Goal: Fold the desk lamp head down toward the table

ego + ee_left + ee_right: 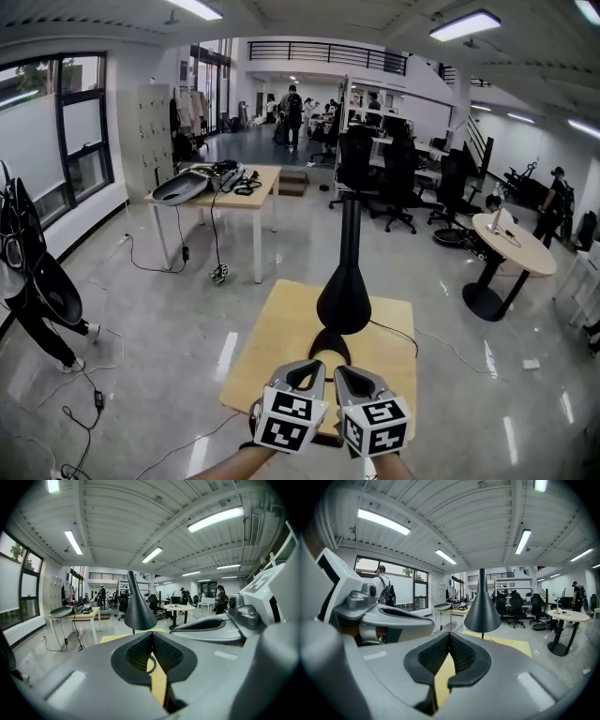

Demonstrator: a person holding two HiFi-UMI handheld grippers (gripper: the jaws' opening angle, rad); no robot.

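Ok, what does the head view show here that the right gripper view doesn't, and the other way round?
Only the head view: the lamp base standing on the wooden table, with the left gripper and right gripper side by side close in front of it.
Only the right gripper view: the right gripper's fingers closed together, nothing between them.
Both: the black lamp head standing vertical, the wooden table, the left gripper and the round table off to the right.
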